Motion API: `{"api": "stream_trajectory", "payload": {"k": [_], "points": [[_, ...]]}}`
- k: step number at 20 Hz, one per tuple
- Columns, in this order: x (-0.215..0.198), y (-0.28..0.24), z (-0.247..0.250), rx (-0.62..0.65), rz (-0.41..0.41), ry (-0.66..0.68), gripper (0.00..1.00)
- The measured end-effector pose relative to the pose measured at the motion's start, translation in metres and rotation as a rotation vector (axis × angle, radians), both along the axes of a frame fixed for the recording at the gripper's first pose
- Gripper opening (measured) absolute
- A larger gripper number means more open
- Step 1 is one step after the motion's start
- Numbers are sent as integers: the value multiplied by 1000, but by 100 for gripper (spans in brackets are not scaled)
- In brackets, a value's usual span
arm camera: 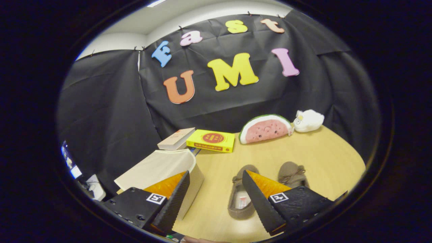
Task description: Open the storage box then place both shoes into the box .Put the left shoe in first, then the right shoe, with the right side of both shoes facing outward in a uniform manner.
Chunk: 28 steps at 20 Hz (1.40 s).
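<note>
The gripper (216, 179) is spread wide, holding nothing, its fingers hanging above the wooden table (324, 158). Bare tabletop lies between them. The right finger covers part of both shoes: the left shoe (240, 199) lies just ahead of and partly under it, opening up, with a label showing inside; the right shoe (292, 173) sits just beside it, its heel end hidden behind the finger. The left finger overlaps the box (168, 168), a pale box at the table's left edge; whether its lid is shut or ajar is hard to tell. Beyond the box lie a pale book (176, 138) and a yellow book (212, 140), touching or nearly so. Further right along the back wall stand a watermelon plush (266, 129) and, just beside it, a white plush (308, 120). Left of the table, some blurred equipment is cut off.
</note>
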State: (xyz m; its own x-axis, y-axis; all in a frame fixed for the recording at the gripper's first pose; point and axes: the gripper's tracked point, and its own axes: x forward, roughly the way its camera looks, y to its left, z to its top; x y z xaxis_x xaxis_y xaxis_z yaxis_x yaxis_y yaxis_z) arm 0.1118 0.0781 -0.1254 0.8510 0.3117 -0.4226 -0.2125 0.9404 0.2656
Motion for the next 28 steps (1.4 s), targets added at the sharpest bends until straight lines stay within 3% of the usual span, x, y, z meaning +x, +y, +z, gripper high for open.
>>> {"api": "stream_trajectory", "payload": {"k": [5,7,17,18,19,23,26,28], "points": [[11,78,-35,208,252,309,95],[20,95,-38,252,300,369,96],[35,128,-54,370,312,521,94],[35,126,-54,380,297,534,82],[36,124,-52,384,281,551,81],[38,113,-44,354,244,535,62],[36,113,-39,359,259,517,49],[35,116,-34,371,276,515,30]]}}
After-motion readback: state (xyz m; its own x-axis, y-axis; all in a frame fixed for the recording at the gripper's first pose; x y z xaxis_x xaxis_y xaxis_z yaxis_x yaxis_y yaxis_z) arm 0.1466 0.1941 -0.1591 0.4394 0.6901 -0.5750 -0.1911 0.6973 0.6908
